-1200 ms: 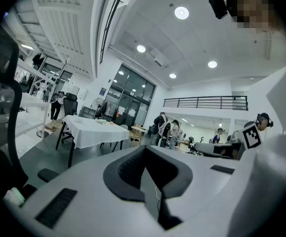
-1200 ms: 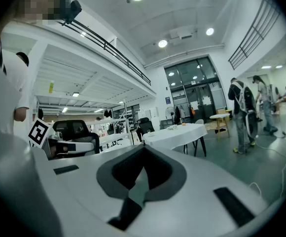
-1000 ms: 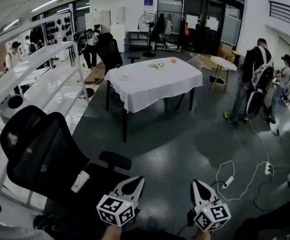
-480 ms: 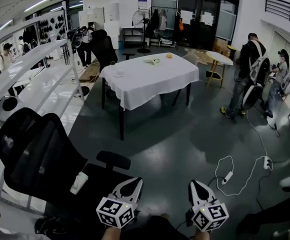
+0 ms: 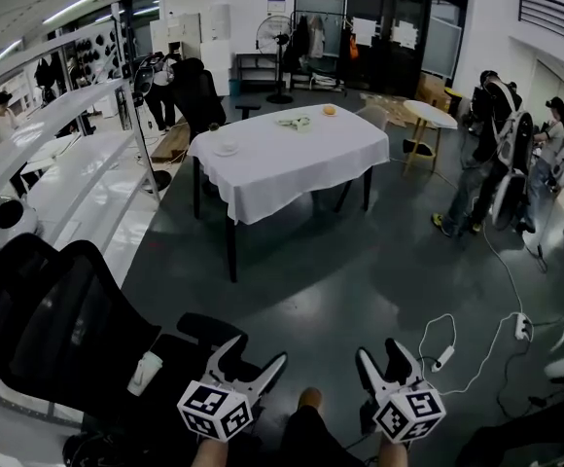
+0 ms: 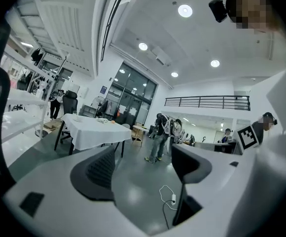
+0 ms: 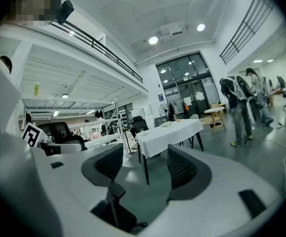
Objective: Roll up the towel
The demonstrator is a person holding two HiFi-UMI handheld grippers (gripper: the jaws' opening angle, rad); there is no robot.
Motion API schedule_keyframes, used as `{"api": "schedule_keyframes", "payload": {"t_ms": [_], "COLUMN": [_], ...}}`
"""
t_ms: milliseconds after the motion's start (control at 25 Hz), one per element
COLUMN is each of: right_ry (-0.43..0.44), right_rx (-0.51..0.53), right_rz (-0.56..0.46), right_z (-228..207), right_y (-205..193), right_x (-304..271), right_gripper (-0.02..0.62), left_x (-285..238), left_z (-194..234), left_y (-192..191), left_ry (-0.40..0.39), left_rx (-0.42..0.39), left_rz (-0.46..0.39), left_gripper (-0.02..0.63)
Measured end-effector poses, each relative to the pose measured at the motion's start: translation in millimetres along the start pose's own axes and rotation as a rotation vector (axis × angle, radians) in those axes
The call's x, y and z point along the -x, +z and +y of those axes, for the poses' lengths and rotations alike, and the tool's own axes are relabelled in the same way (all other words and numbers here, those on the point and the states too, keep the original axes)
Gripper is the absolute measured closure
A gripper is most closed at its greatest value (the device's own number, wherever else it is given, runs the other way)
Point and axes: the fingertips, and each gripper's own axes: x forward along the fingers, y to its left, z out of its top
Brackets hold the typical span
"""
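head view: left gripper [image 5: 256, 354] and right gripper [image 5: 381, 350] just opened wide, both empty, far from table [image 5: 292, 168]; towel [image 5: 297, 121] maybe the pale heap on it | left gripper view: jaws wide, cable [image 6: 168, 195] on floor before table, could trip | right gripper view: jaws wide, black chair [image 7: 116, 204] before table, could bump it

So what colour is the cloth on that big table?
The cloth is plain white, clearest in the head view.
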Motion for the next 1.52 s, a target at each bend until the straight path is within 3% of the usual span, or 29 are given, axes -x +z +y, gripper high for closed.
{"api": "schedule_keyframes", "payload": {"t_ms": [480,720,1520], "right_ry": [0.088,0.116,0.147], "right_rx": [0.064,0.073,-0.013], "right_rz": [-0.005,-0.006,0.056], "right_z": [-93.4,-138.8,-187.8], "right_y": [70.1,83.8,63.0], "right_x": [-150.8,-203.8,-258.5], "right_gripper": [0.334,0.353,0.365], "left_x": [-156.7,-212.7,-273.4], "left_z": [57.2,77.2,107.5], "left_y": [48.1,53.4,26.8], "left_ry": [0.078,0.119,0.192], "left_rx": [-0.004,-0.002,0.064], "left_rz": [-0.062,-0.091,-0.005], "left_gripper": [0.247,0.256,0.256]}}
